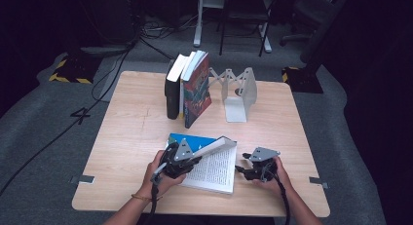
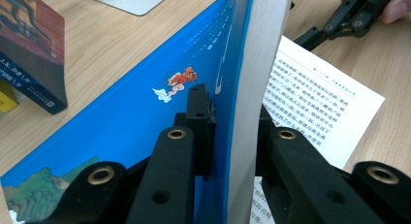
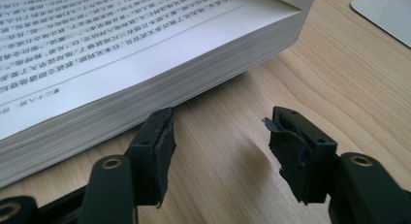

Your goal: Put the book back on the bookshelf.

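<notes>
Book cover [image 2: 145,107] between left gripper [image 2: 232,132] jaws (clamped)

book [image 2: 145,112]: blue cover, white printed pages | table [image 1: 131,132]: light wood grain

1. The open book [image 1: 214,169] lies flat on the near middle of the surface [image 1: 131,137]. Its lifted blue cover [image 1: 207,146] blocks the way over it.
2. The right gripper [image 1: 243,169] sits just right of the book, and bare wood shows between its fingers [image 3: 160,146].
3. Standing books [image 1: 187,86] and a white bookend [image 1: 238,93] block the far middle.
4. The left side and the far right side of the surface are bare, so a hand can pass there.
</notes>
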The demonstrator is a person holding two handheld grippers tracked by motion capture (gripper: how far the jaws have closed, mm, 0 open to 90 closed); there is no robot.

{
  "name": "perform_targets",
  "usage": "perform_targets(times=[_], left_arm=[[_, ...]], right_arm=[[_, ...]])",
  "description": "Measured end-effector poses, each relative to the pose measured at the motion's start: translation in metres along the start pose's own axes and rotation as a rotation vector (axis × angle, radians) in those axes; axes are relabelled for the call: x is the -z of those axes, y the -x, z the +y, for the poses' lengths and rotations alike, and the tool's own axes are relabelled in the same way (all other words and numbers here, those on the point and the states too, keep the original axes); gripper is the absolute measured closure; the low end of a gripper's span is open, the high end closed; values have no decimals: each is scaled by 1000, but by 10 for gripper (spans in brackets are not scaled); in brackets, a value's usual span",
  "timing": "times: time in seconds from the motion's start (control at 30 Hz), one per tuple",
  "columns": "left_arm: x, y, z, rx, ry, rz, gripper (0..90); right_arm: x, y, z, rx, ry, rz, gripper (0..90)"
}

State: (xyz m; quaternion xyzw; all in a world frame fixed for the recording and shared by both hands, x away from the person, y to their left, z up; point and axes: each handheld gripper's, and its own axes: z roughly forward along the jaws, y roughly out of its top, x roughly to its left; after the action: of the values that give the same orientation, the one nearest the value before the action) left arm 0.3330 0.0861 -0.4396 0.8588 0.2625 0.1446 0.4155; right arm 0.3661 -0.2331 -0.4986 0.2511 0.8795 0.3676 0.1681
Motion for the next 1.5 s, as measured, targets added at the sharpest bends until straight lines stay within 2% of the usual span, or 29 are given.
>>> perform_targets(times=[0.07,0.13,0.2,0.27,0.33,0.37,0.43,0.5,0.53,0.6,0.67,0.7,0.77,0.87,0.97,1.07,1.13,1.2,1.27,1.37,1.4,1.43,1.5], left_arm=[[0,-1,0,0,-6,-9,787],[1,0,1,-10,-19,-23,788],[4,2,1,-22,-7,-15,789],[9,1,2,-9,18,-21,789],[14,1,2,3,50,-24,790],[16,-1,2,7,55,-34,790],[18,-2,3,14,52,-42,789],[16,-2,4,10,12,-59,778],[17,-2,4,3,-2,-55,776],[16,-1,5,3,-44,-64,766],[18,2,7,-11,-77,-50,764],[18,5,9,-34,-105,-35,763],[21,10,12,-52,-129,-3,763],[23,12,14,-76,-149,13,774],[27,11,13,-64,-139,11,774],[30,8,8,-40,-116,-19,764],[35,5,5,-31,-94,-23,760],[40,2,3,-25,-62,-29,757],[44,-3,-1,-2,-29,-49,751],[48,-4,-4,-3,18,-45,750],[48,-4,-4,-12,19,-47,755],[48,-4,-3,-25,19,-58,760],[48,-6,-2,-8,33,-100,767]], right_arm=[[-1,2,-1,-14,7,15,404],[-2,2,0,-12,2,4,417],[-2,3,2,-11,-4,-38,427],[-3,4,2,-28,-2,-34,414],[-4,3,2,-31,4,1,396],[-5,0,2,-19,13,20,393],[-6,-6,6,14,33,25,412],[-2,-7,7,37,58,27,421],[-1,-6,7,39,67,40,421],[1,-6,5,24,82,66,430],[2,-8,4,31,91,82,447],[3,-10,5,31,97,86,463],[5,-11,7,10,121,103,475],[11,-10,12,-50,176,110,527],[17,-11,19,-77,217,120,568],[21,-12,24,-69,228,132,569],[24,-14,29,-58,243,145,569],[26,-15,35,-44,260,145,569],[29,-16,42,-35,278,147,569],[33,-20,54,-23,311,160,569],[34,-21,57,-18,321,166,569],[36,-23,60,-6,329,168,569],[41,-27,63,17,350,147,569]])
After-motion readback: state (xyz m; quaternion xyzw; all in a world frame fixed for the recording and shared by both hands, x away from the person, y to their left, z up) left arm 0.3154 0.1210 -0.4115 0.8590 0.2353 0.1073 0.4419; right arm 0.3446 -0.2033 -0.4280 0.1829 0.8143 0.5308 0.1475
